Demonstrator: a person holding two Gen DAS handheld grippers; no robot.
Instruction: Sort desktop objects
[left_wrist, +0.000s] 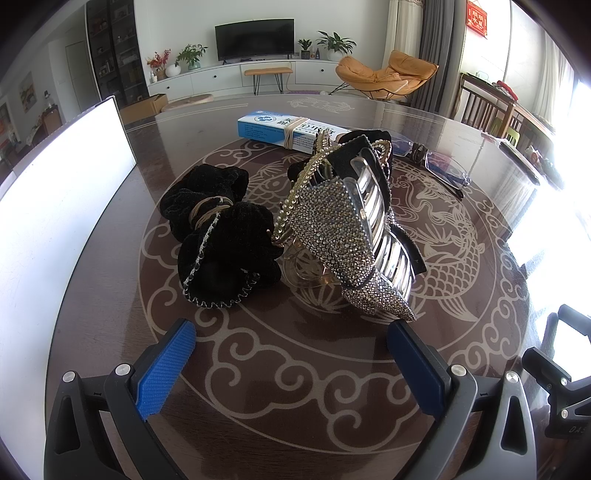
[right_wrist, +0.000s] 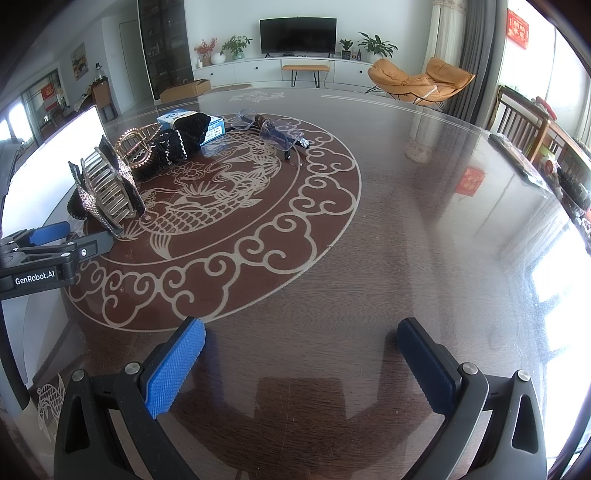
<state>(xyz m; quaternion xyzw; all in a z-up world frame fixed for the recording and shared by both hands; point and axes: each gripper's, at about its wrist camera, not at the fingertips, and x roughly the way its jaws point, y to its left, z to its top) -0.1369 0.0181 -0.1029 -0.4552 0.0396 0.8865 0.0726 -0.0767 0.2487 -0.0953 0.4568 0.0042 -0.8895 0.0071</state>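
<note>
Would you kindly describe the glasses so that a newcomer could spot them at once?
Start at the round fish medallion on the dark table. On its far edge, right of the pile of hair accessories and the blue-and-white box, lie the glasses. They alone are clear and see-through, with thin dark arms; everything nearby is black fabric or rhinestones.

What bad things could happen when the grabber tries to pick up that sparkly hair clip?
1. The rhinestone hair clip leans against a gold clip and touches the black scrunchie, so lifting it may drag those along.
2. Its curved, beaded surface could slip from the open left gripper.
3. The glasses lie just behind the pile on the glossy table; a shove might slide them or scratch the lenses.
</note>
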